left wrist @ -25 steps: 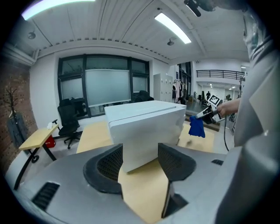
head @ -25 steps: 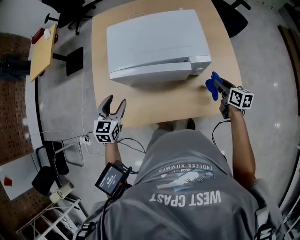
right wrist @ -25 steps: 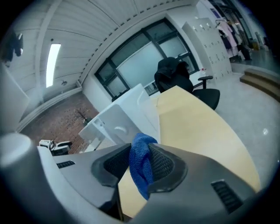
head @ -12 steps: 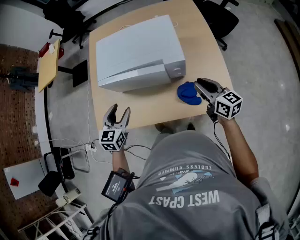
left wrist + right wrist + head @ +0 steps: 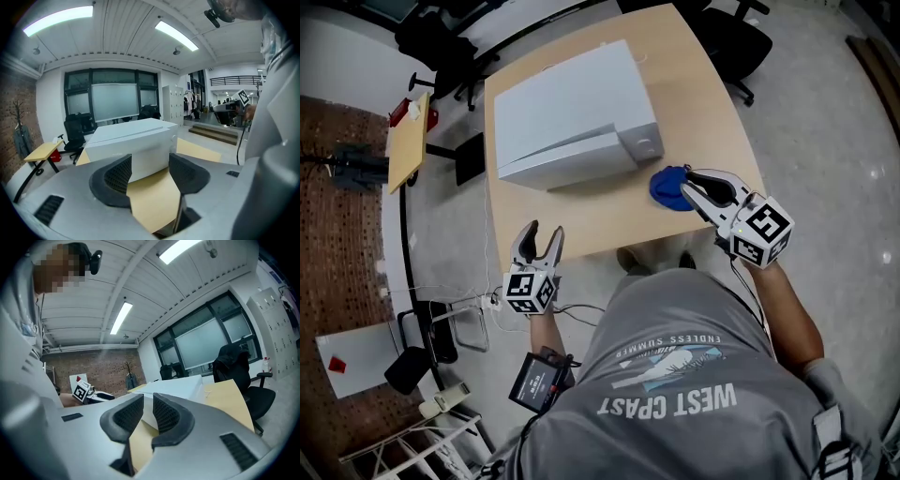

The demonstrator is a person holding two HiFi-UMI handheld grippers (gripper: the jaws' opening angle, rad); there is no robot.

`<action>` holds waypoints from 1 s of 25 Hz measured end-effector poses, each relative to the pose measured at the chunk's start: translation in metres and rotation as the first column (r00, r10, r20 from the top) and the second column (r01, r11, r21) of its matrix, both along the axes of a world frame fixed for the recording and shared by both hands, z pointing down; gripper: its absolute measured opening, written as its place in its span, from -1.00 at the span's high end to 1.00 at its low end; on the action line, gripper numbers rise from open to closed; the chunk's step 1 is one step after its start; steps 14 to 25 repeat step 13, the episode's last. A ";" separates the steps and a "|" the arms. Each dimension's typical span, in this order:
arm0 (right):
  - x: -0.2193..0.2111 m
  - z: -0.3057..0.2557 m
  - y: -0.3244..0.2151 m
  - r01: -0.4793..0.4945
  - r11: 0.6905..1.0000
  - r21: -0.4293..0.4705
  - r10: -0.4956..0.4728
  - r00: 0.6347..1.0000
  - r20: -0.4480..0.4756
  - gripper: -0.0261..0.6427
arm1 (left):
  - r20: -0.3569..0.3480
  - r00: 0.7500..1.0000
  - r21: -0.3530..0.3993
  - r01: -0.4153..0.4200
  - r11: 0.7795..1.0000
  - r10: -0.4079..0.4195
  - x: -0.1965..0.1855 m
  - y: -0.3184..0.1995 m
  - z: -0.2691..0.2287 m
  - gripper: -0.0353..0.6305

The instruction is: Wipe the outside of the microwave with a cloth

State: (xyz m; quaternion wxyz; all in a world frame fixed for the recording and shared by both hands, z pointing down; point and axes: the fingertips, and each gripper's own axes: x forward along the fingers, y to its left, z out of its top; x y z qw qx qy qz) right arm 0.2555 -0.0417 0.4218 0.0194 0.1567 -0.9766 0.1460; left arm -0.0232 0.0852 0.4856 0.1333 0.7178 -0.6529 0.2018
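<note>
The white microwave [image 5: 572, 112] stands on the wooden table [image 5: 712, 103], its front toward me. A crumpled blue cloth [image 5: 667, 187] lies on the table to the right of the microwave's front. My right gripper [image 5: 687, 185] hangs over the cloth's right edge. In the right gripper view its jaws [image 5: 147, 404] stand a narrow gap apart with nothing between them; they have just been closing. That view shows no cloth, only the microwave [image 5: 173, 385] ahead. My left gripper [image 5: 541, 234] is open and empty at the table's near left edge, facing the microwave [image 5: 131, 140].
A small wooden side table [image 5: 408, 141] stands at the far left. Black office chairs [image 5: 741, 33] sit behind the table. Cables and a black stand [image 5: 427, 328] lie on the floor at the left, near the brick-patterned floor strip.
A second ago the blue cloth was in the right gripper's jaws; now it lies on the table and that gripper has risen off it. The left gripper has shifted toward the table's edge.
</note>
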 end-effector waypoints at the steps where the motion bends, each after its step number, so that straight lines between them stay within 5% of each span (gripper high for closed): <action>1: 0.001 -0.003 0.003 0.003 1.000 0.008 -0.003 1.000 -0.002 0.70 | 0.001 1.000 -0.001 0.004 1.000 -0.004 0.000 0.005 0.000 0.10; 13: -0.012 -0.004 0.064 -0.032 0.999 0.027 0.033 0.998 -0.051 0.70 | -0.024 0.999 0.001 0.024 1.000 -0.024 -0.026 0.088 0.013 0.10; 25: -0.012 -0.004 0.064 -0.032 0.999 0.027 0.033 0.998 -0.051 0.70 | -0.024 0.999 0.001 0.024 1.000 -0.024 -0.026 0.088 0.013 0.10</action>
